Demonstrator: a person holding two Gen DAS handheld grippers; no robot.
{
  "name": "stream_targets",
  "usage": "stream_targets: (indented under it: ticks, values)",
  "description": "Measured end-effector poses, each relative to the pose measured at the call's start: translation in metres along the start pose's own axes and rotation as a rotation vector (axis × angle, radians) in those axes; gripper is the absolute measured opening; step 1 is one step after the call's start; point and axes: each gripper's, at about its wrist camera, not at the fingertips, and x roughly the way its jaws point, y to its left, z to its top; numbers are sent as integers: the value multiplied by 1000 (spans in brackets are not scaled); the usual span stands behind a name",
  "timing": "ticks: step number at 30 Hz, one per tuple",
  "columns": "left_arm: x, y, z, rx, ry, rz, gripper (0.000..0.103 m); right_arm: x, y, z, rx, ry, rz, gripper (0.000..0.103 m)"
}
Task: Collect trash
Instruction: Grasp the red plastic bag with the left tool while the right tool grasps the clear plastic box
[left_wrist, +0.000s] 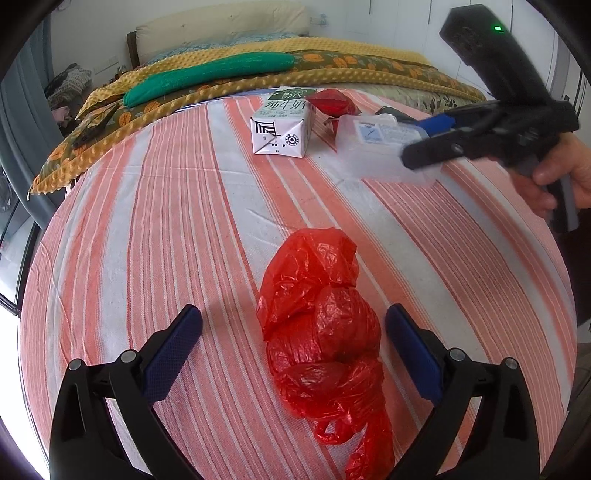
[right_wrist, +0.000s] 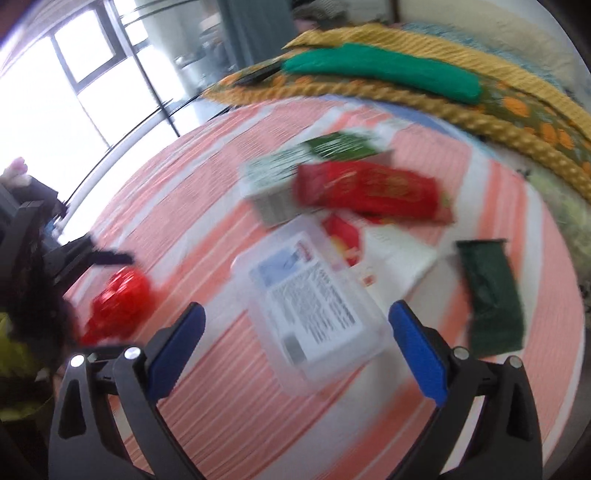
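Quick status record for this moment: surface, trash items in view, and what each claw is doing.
surface: striped cloth, pink and white
left claw: open, straddling the red plastic bag, pads not touching it
right claw: open, holding nothing, above the clear plastic box; view blurred
milk carton: lying on the cloth, beyond the bag
red wrapper: beside the carton
dark green packet: flat on the cloth, right of the box
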Motion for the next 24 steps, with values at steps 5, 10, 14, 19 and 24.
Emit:
stream_targets:
  ticks: [5, 10, 14, 19, 24]
  values:
    - [0, 0, 0, 0, 0, 0, 98, -1, 27, -4, -37, 24, -84, 93]
    - [0, 0, 0, 0, 0, 0, 98, 26, 31, 0, -62, 62, -218, 93]
    - [0, 0, 0, 0, 0, 0, 98, 27, 31, -6, 8, 54, -252, 64]
    - [0, 0, 0, 0, 0, 2, 98, -1, 30, -43, 153, 21, -340, 64]
    - [0, 0, 0, -2, 0, 1, 98, -24, 43, -95, 336, -21, -466, 64]
